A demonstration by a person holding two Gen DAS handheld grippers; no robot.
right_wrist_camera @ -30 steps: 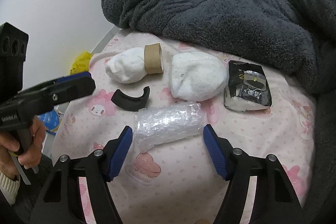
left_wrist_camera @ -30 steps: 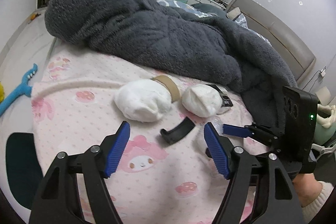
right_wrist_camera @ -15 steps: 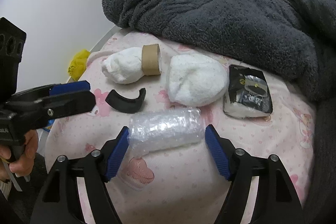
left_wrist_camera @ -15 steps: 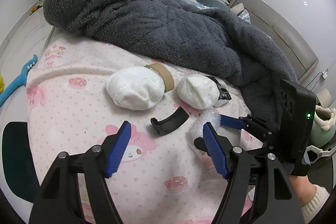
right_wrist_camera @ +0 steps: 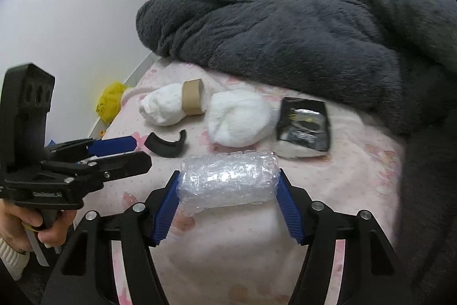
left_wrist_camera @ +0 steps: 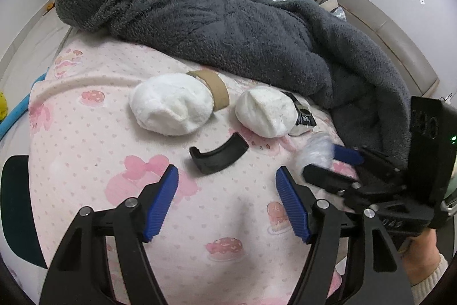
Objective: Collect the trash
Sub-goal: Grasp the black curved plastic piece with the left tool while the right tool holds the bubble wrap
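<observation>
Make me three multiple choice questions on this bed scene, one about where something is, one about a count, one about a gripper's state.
1. Where is the bubble wrap roll?
A. between the right gripper's fingers
B. under the grey blanket
C. on the floor

2. How many white wads lie on the pink sheet?
A. one
B. two
C. four

3. The left gripper is:
A. shut on the black curved piece
B. open, holding nothing
C. out of view

Answers: A, both blue pads flank the roll; B, two wads show; B, its fingers stand apart short of the piece.

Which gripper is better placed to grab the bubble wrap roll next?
Right. The right gripper already brackets the bubble wrap roll, one finger at each end. The left gripper is open over bare sheet, nearer the black curved piece.
</observation>
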